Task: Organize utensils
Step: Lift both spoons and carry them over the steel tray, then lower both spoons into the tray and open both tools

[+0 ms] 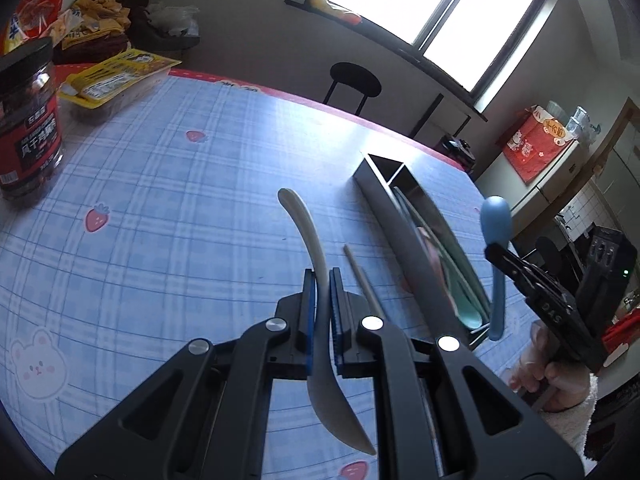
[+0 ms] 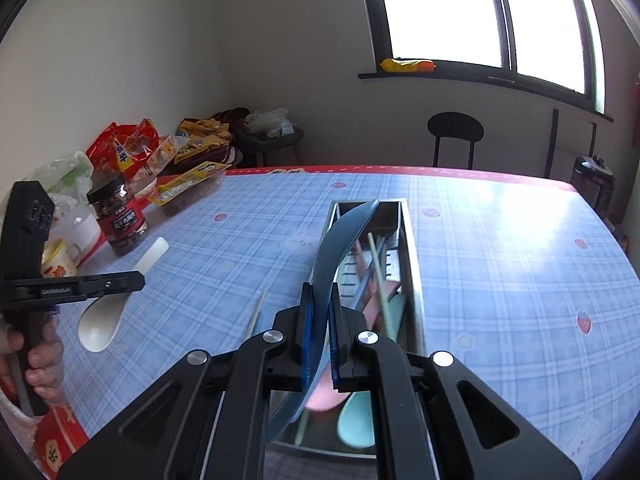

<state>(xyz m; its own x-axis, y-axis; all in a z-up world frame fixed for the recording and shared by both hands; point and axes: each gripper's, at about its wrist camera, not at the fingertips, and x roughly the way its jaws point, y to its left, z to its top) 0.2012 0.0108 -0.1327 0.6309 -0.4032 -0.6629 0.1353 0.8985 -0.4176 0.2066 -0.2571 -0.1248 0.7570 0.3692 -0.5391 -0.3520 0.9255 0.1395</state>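
Observation:
My left gripper point(image 1: 323, 276) is shut on a white spoon point(image 1: 316, 280) and holds it above the table, left of the metal utensil tray point(image 1: 400, 236). It also shows in the right wrist view point(image 2: 102, 318). My right gripper point(image 2: 321, 290) is shut on a blue spoon point(image 2: 334, 248) and holds it over the near end of the tray point(image 2: 412, 264). The blue spoon also shows in the left wrist view point(image 1: 496, 240). Pink, teal and green utensils point(image 2: 376, 296) lie in the tray. A chopstick point(image 1: 362, 276) lies on the cloth beside the tray.
A red-labelled jar point(image 1: 28, 120) and snack packets point(image 1: 112, 76) stand at the table's far left. A stool point(image 2: 454, 136) stands beyond the far edge. The blue checked tablecloth point(image 2: 520, 260) covers the table.

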